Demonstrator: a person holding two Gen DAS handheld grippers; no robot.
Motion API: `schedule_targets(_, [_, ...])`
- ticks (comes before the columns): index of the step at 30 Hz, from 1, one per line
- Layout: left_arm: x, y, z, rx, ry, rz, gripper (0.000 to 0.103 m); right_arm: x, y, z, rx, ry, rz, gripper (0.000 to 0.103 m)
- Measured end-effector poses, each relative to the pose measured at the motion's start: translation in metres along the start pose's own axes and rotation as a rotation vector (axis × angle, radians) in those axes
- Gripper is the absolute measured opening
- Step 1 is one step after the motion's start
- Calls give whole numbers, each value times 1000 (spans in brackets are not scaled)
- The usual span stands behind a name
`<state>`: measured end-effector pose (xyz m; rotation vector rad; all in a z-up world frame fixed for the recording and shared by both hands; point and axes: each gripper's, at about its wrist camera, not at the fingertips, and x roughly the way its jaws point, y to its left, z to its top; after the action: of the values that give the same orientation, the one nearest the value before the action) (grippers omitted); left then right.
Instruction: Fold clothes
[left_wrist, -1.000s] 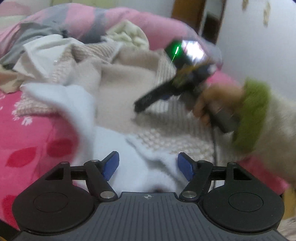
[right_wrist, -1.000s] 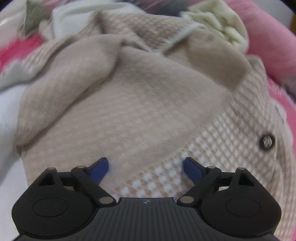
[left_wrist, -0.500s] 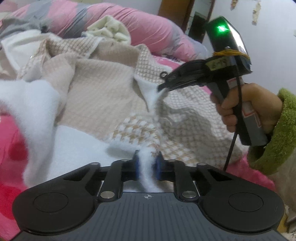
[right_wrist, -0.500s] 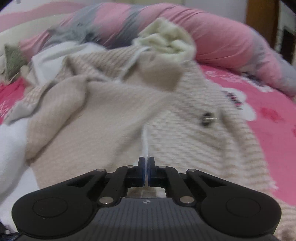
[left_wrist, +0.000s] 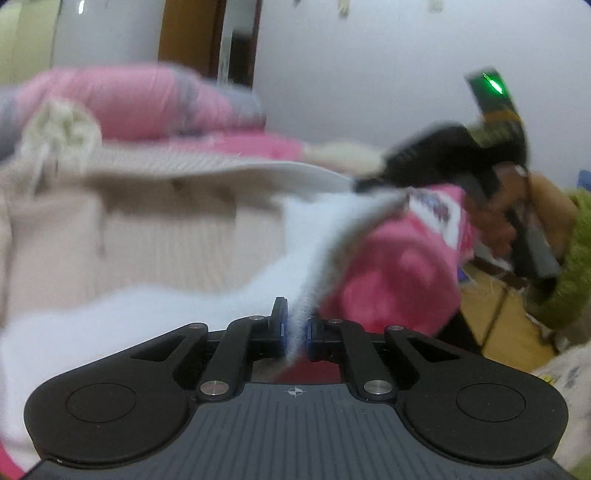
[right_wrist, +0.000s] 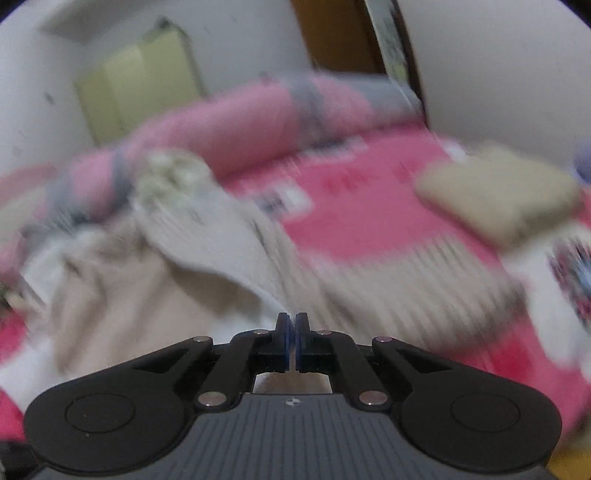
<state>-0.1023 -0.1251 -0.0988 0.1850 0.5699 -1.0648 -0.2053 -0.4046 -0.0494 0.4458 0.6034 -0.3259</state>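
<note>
Left gripper (left_wrist: 295, 330): pinched tight on the white fleecy edge of the beige jacket (left_wrist: 155, 236)
Right gripper (right_wrist: 291, 341): pinched on the same edge
Jacket: stretched over the pink bed (right_wrist: 369, 206)
Writing: too blurry to read

Fleecy white-lined knit garment (left_wrist: 155, 236); matt black plastic tool (left_wrist: 295, 328); pink cloth bedsheet (right_wrist: 369, 206).

Probably a home bedroom: pink bedspread (right_wrist: 369, 206), rolled quilt (right_wrist: 240, 125), wooden door (left_wrist: 188, 33).
</note>
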Motion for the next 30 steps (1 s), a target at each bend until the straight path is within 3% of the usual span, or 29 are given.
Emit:
schedule_targets(2, [3,6,-6,-44,50,-13,12,7,-15,-16,28,69,-9,2])
schedule_targets(4, [-4,8,-7,-62,64,-14,23,5,-17,-18,8,65,-36,3])
schedule_targets(6, [-16,7,-10,-79,61,-11,41,-3,-11,-8,-56,4,-81,3])
schedule_targets(9, [-35,13,-16,-142,49,7,46,-20,5,9,-128,-101,-41,4])
schedule_targets(10, [-42,15,-19,-178,47,14,47,-23,11,13,-156,-117,17,6])
schedule_targets(12, [-51,24,-26,-264,44,18,48,-25,29,20,-236,-104,178,23])
schedule_targets(14, [-54,36,-32,-343,51,18,49,-14,57,21,-358,-32,339,79])
schedule_targets(16, [-57,44,-37,-419,62,18,52,3,87,11,-513,66,486,91])
schedule_targets(18, [-55,54,-44,-500,68,9,54,18,115,-6,-679,158,579,91])
schedule_targets(21, [-55,66,-50,-616,60,-1,54,34,146,-32,-904,265,606,91])
schedule_targets(22, [-56,69,-51,-649,44,-8,54,40,150,-39,-956,305,599,84])
schedule_targets(23, [-59,72,-52,-666,30,-15,54,46,154,-46,-1007,344,591,68])
schedule_targets(24, [-61,73,-51,-676,12,-21,54,49,156,-53,-1057,365,566,64])
schedule_targets(26, [-64,74,-48,-681,-16,-41,55,46,158,-63,-1151,346,523,40])
schedule_targets(28, [-64,76,-45,-689,-33,-58,55,38,161,-59,-1138,341,513,21])
schedule_targets(30, [-61,77,-42,-702,-43,-72,55,30,159,-49,-1066,346,542,16])
